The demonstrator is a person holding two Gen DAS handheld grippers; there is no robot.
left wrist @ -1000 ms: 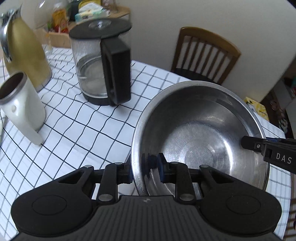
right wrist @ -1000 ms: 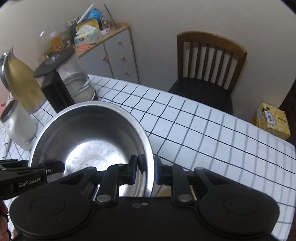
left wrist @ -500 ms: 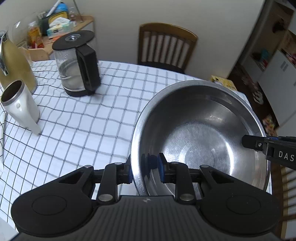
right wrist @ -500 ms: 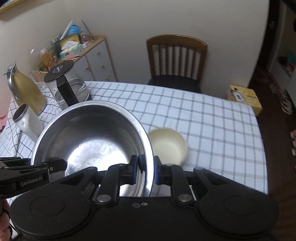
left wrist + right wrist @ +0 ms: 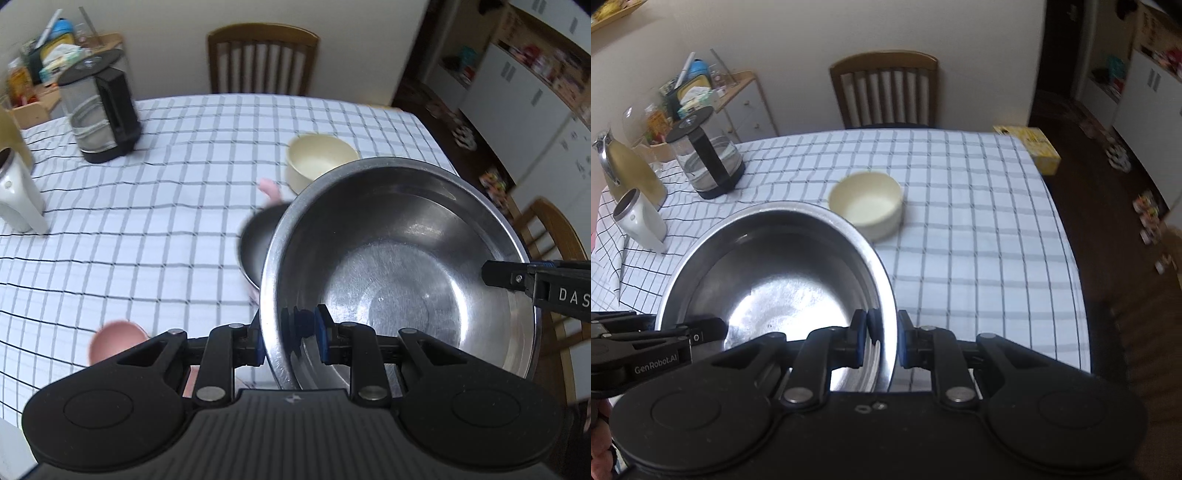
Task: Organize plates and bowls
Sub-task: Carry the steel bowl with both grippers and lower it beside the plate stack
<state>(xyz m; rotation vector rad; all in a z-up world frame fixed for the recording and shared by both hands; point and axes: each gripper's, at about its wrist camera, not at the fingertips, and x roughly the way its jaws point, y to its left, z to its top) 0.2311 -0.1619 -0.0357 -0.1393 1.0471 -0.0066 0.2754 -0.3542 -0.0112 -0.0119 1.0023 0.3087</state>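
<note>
A large stainless steel bowl point(image 5: 399, 266) hangs tilted above the checked tablecloth, its rim pinched on opposite sides by the left gripper point(image 5: 291, 338) and right gripper point(image 5: 881, 341). Beyond them stands an empty cream bowl point(image 5: 866, 208), upright.

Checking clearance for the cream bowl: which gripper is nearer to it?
Right, I'd judge. The right gripper clamps the steel bowl's rim on the cream bowl's side; the left gripper grips the opposite rim, farther off.

dim indoor light, glare inside the steel bowl point(image 5: 399, 280), motion-blurred background, fisheye-curved edges
</note>
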